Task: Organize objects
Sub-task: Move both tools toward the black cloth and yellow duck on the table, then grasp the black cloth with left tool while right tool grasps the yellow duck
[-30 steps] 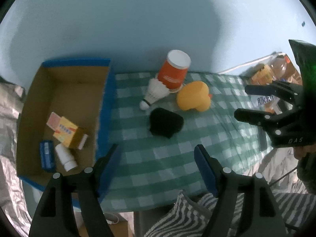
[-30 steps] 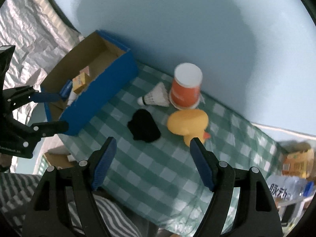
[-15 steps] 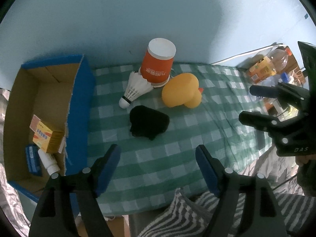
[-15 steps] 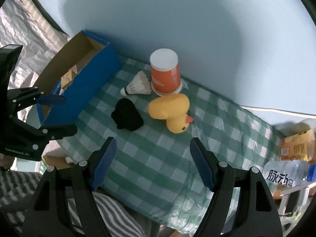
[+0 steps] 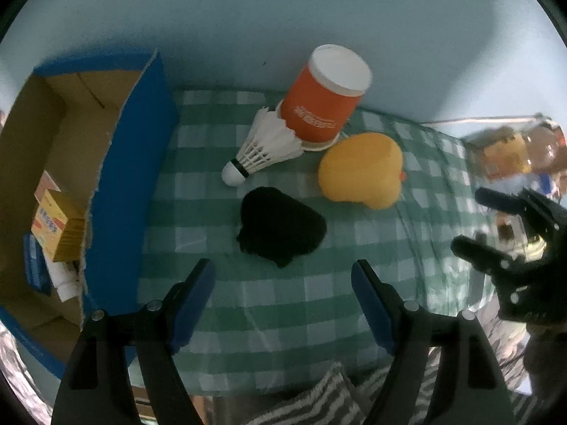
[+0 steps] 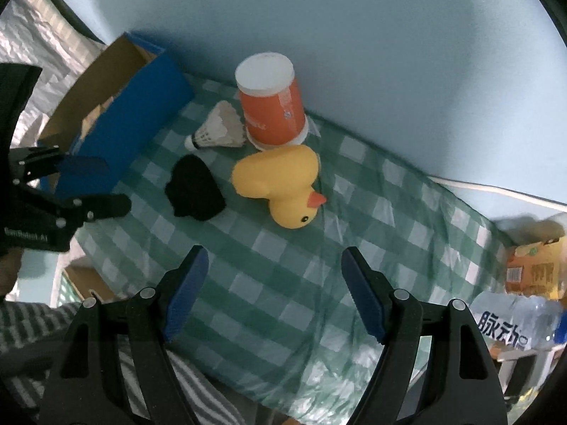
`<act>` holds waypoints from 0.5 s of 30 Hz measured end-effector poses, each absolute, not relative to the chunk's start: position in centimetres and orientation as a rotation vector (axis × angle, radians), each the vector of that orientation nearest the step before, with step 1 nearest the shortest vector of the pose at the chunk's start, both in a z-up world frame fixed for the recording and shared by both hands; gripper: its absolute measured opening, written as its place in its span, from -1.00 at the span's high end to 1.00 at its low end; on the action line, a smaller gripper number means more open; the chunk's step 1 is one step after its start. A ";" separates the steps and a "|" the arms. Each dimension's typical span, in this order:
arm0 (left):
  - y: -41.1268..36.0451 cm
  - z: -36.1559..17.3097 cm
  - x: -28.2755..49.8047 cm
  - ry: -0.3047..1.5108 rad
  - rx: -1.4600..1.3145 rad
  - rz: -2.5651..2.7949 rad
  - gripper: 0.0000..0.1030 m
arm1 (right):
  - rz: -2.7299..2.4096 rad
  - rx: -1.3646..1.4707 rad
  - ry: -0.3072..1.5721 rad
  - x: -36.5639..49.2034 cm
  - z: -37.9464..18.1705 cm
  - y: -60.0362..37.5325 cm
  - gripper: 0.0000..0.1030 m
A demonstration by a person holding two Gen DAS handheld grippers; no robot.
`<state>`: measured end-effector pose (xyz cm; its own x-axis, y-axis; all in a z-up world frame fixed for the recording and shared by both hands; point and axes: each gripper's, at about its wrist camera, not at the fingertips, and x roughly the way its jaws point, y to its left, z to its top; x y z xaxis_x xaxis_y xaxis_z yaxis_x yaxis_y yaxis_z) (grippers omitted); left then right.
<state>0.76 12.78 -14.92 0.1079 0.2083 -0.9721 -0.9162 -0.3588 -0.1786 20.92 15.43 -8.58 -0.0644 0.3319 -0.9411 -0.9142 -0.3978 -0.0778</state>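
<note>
On the green checked cloth (image 5: 269,304) lie a black soft object (image 5: 280,228), a white shuttlecock (image 5: 264,150), a yellow rubber duck (image 5: 361,170) and an upright orange canister (image 5: 326,94) with a white lid. My left gripper (image 5: 283,276) is open and empty, just in front of the black object. My right gripper (image 6: 273,265) is open and empty, in front of the duck (image 6: 280,184). The black object (image 6: 195,187), shuttlecock (image 6: 219,129) and canister (image 6: 271,101) also show in the right wrist view.
A blue cardboard box (image 5: 117,163) stands at the left, holding a yellow carton (image 5: 58,225) and other small items. Bottles and packets (image 6: 531,283) sit off the table's right end. A pale blue wall backs the table. Striped fabric lies at the near edge.
Both grippers have moved closer to the objects on the cloth. The left gripper has shifted right, so the box now sits further left. Nothing was picked up.
</note>
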 end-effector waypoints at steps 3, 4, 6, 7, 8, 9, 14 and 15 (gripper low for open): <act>13.5 -15.8 0.2 0.736 -1.442 1.464 -0.56 | 1.649 -1.247 0.688 21.1 -9.3 16.2 -0.52; 13.8 -16.1 0.1 0.733 -1.453 1.468 -0.56 | 1.651 -1.253 0.675 21.1 -9.5 16.4 -0.52; 14.3 -16.5 -0.1 0.726 -1.462 1.478 -0.56 | 1.649 -1.266 0.667 21.1 -10.1 16.9 -0.56; 14.6 -16.8 -0.2 0.727 -1.463 1.483 -0.56 | 1.649 -1.271 0.665 21.1 -10.5 17.2 -0.56; 14.9 -17.2 -0.2 0.733 -1.469 1.491 -0.56 | 1.649 -1.276 0.662 21.1 -10.9 17.6 -0.56; 15.2 -17.6 -0.3 0.734 -1.481 1.494 -0.56 | 1.649 -1.278 0.663 21.1 -11.2 17.9 -0.56; 16.2 -19.4 -0.6 0.686 -1.552 1.506 -0.57 | 1.660 -1.334 0.632 20.6 -13.4 19.3 -0.56; 16.4 -19.7 -0.6 0.678 -1.561 1.511 -0.59 | 1.658 -1.347 0.624 20.5 -13.8 19.5 -0.56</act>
<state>-0.62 16.37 -19.72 0.1273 0.1689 -0.9774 -0.8423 -0.5020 -0.1964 20.53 19.53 -13.79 -0.0192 0.3179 -0.9479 -0.8640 -0.4824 -0.1443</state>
